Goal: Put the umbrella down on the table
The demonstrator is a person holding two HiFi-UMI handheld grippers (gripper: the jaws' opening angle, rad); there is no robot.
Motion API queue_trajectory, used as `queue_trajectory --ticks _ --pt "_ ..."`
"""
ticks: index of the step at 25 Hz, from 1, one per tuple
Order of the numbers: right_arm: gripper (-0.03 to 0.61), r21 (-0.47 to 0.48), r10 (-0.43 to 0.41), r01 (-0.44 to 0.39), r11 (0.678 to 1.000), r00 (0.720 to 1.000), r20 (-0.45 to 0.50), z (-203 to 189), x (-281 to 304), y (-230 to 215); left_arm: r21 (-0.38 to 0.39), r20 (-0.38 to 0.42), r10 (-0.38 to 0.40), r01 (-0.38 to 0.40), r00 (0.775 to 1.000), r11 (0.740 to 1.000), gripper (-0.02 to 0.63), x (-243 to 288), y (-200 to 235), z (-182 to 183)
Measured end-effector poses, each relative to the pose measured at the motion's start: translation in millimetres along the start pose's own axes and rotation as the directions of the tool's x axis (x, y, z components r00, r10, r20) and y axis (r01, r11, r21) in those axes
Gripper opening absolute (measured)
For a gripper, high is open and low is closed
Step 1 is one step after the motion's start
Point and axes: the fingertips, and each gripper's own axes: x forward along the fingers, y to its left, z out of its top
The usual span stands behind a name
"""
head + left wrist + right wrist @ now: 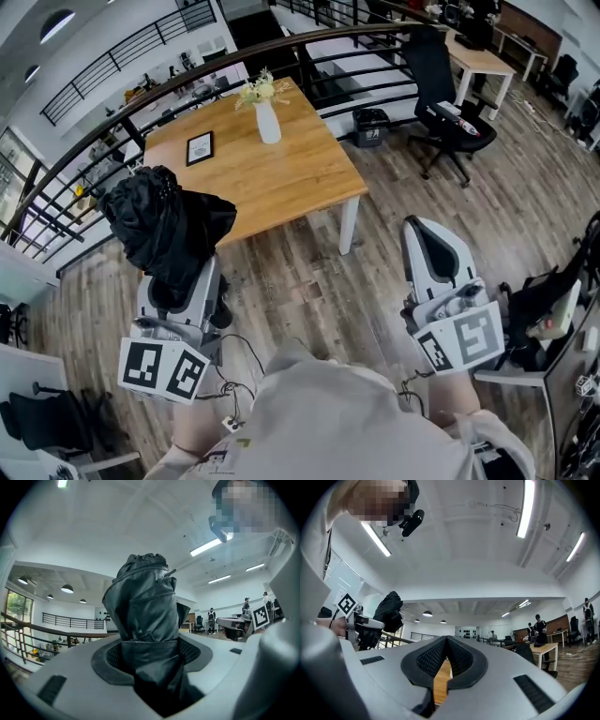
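The left hand-held gripper is clamped on the lower part of the folded black umbrella, which is held upright over the floor, short of the table. The right hand-held gripper is closed and empty. The umbrella is judged light, its fabric soft and slippery over a stiff core, so it is best gripped on the bundled middle. Bare tabletop is seen before the vase.
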Motion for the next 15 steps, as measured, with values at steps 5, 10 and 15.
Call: queue_trajectory --ticks 5,10,15 --pt "0.026 0.009 0.038 -0.038 0.999 0.999 0.001 -6 15 8 -0.011 -0.017 0.034 -0.034 0.999 0.999 0.27 0 13 -9" --pt "0.026 0.013 0.06 -0.06 0.998 0.998 -0.012 -19 37 13 -0.024 -0.017 0.043 -0.043 0.999 0.999 0.27 11 26 -18" --pt "0.026 0.009 0.065 -0.065 0.998 0.997 -0.031 -38 65 14 -0.034 -0.025 0.039 -0.04 0.999 0.999 0.27 32 44 -36"
